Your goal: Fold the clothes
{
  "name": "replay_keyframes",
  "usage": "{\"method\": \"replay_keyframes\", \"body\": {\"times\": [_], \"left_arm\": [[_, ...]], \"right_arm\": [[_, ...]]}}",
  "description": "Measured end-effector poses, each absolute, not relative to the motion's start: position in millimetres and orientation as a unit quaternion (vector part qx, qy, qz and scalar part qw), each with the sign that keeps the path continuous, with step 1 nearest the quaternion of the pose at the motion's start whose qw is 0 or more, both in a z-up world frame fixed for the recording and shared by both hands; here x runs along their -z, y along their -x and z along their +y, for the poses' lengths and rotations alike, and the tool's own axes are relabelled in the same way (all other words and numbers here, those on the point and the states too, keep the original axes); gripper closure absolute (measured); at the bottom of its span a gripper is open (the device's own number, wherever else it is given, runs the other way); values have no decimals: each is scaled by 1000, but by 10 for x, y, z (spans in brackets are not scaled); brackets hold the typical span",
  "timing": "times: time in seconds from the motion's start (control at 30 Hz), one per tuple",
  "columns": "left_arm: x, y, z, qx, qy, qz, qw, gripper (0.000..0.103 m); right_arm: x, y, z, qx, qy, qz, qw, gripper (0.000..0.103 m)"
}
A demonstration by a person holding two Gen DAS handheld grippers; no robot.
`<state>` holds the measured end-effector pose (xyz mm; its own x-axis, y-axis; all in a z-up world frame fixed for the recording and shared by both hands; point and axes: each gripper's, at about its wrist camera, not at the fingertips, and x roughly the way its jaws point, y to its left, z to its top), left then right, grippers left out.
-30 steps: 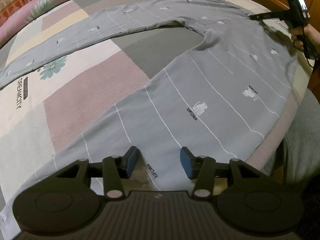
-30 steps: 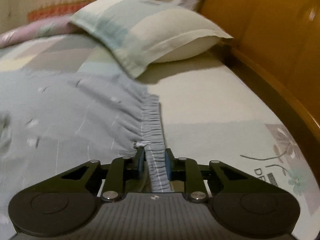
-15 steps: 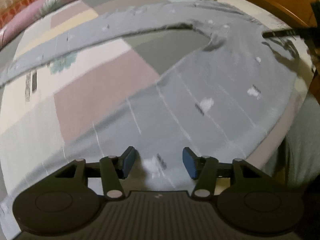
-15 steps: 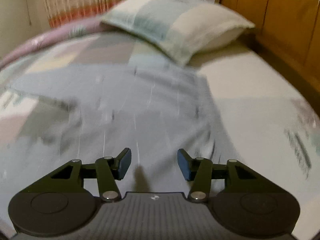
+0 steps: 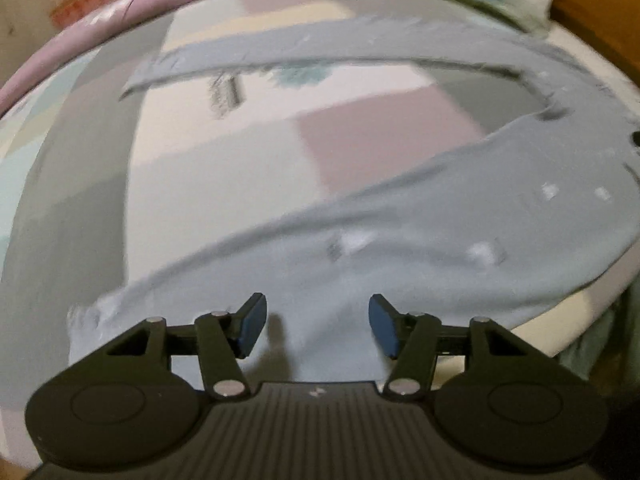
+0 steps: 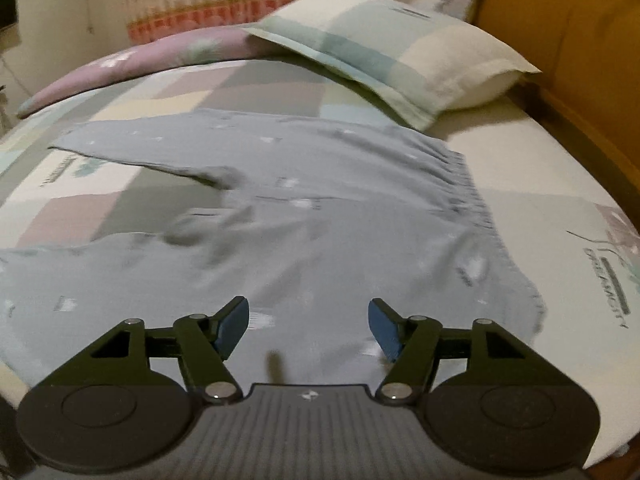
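**Both grippers spread wide above grey trousers on the bed**

The only legible writing is on the patchwork bedsheet of pale pink, grey, cream and mint blocks (image 6: 540,184): dark capitals to the right of the right gripper's fingers that seem to read "DREAMCITY", though the letters are tilted and partly smeared. A second dark label lies far ahead and to the left, too blurred to read. Small white prints dot the grey cotton trousers with thin white stripes (image 6: 320,220); any words beside them cannot be made out.

The left gripper (image 5: 314,330) has its blue-padded fingers (image 5: 250,330) wide apart and holds nothing; the lower end of one trouser leg (image 5: 360,248) lies directly ahead of and beneath them. The other leg (image 5: 320,50) runs across the bed well ahead. This whole view is motion-blurred, and the trousers' right side is cut off at the frame edge.

The right gripper (image 6: 306,328) is likewise fully spread and empty, with its blue fingers (image 6: 230,328) over the seat of the trousers. The gathered elastic waistband (image 6: 472,200) runs ahead and to the right of them.

A plump pillow in a mint, cream and grey patchwork case (image 6: 392,48) rests beyond the trousers, ahead-right, against a brown wooden headboard (image 6: 572,60). A pink floral quilt (image 6: 132,68) lies along the bed's far edge, ahead-left, before a patterned curtain (image 6: 208,0).
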<state>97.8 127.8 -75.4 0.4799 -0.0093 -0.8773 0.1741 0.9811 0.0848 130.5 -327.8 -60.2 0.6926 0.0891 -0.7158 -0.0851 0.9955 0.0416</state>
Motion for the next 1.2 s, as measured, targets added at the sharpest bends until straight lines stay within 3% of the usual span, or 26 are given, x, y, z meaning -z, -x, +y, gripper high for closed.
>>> {"method": "replay_keyframes", "body": {"times": [0.2, 0.33, 0.43, 0.67, 0.93, 0.97, 1.03, 1.07, 1.2], "left_arm": [[878, -686, 1566, 42, -76, 523, 848, 37], [814, -531, 1793, 10, -75, 516, 853, 40], [757, -446, 2056, -8, -17, 500, 866, 40], [903, -284, 2754, -20, 230, 478, 847, 44], [1161, -198, 3243, -39, 403, 373, 835, 48], [1188, -193, 3269, -41, 414, 364, 834, 51], [1185, -185, 3230, -64, 389, 369, 842, 75], [1176, -179, 3209, -76, 373, 375, 845, 99], [1121, -148, 3187, -91, 352, 385, 848, 102]], "right_arm": [[579, -1255, -2973, -69, 15, 393, 917, 32], [549, -1197, -2834, -83, 27, 391, 916, 31], [513, -1173, -2742, -92, 26, 388, 917, 30], [479, -1121, -2615, -103, 20, 387, 916, 28], [462, -1112, -2605, -100, -4, 389, 916, 27], [455, -1105, -2602, -102, -5, 387, 916, 27], [440, -1088, -2585, -114, -7, 388, 915, 27], [438, -1083, -2561, -118, -3, 387, 915, 27], [448, -1100, -2434, -129, 19, 391, 911, 27]]}}
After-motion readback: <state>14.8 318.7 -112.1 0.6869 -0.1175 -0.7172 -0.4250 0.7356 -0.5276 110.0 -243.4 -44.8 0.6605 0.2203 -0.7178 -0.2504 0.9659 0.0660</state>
